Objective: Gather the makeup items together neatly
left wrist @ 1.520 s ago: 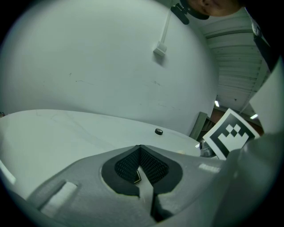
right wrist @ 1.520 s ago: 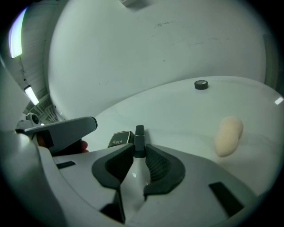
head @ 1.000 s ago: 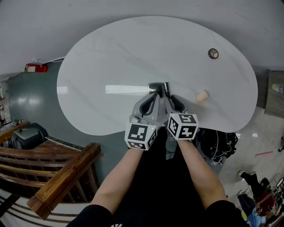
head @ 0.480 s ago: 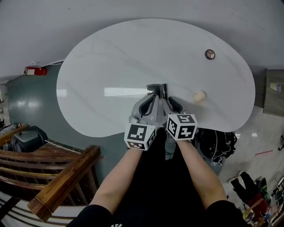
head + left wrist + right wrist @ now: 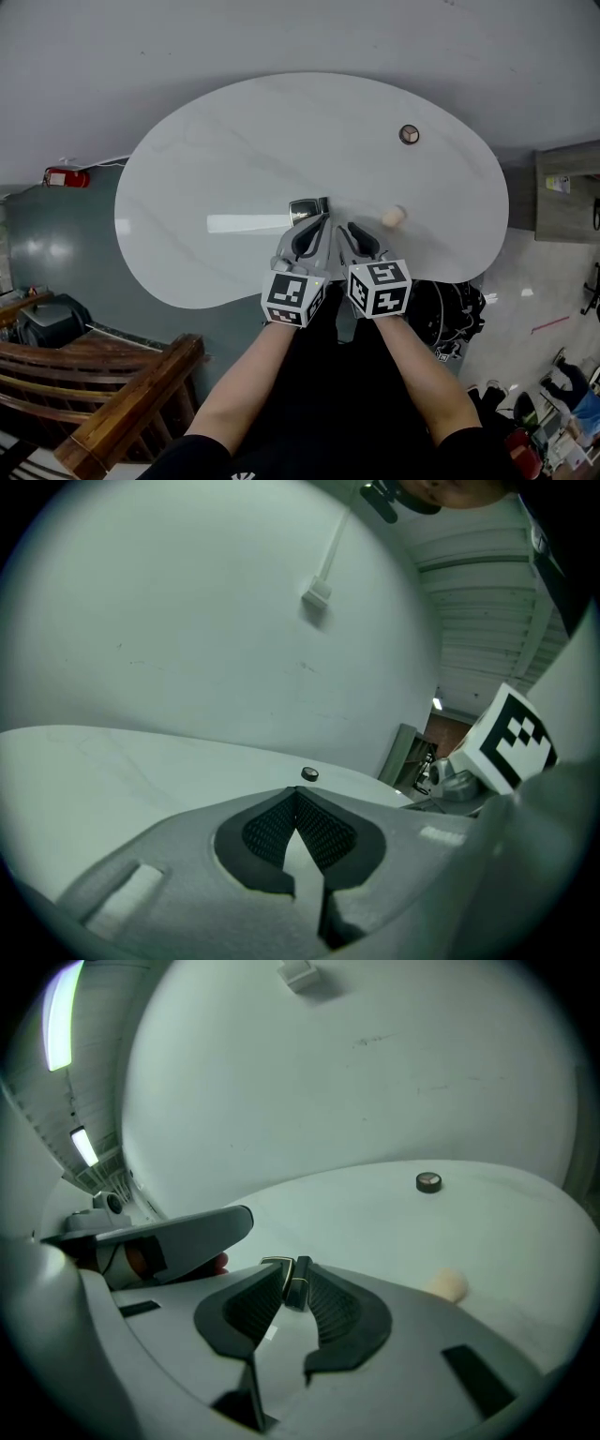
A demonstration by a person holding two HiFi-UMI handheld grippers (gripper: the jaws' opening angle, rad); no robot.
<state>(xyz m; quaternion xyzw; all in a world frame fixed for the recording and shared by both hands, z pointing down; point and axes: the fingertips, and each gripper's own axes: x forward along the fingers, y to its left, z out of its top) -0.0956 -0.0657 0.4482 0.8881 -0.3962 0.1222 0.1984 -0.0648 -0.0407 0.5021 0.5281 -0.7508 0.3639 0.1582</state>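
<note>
seemingly just beyond right hand-held gripper: compact

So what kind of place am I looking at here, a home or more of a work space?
Probably a studio or workshop-type hall rather than a home: a corrugated ceiling with a strip light, and a lone white table with rough wooden furniture and a black bag beside it.

a dark, glossy square compact lies flat near the front edge of the white table. a slim dark stick lies just beside it on the right. a beige sponge rests further right. a small round pot sits well apart, farther back.
</note>
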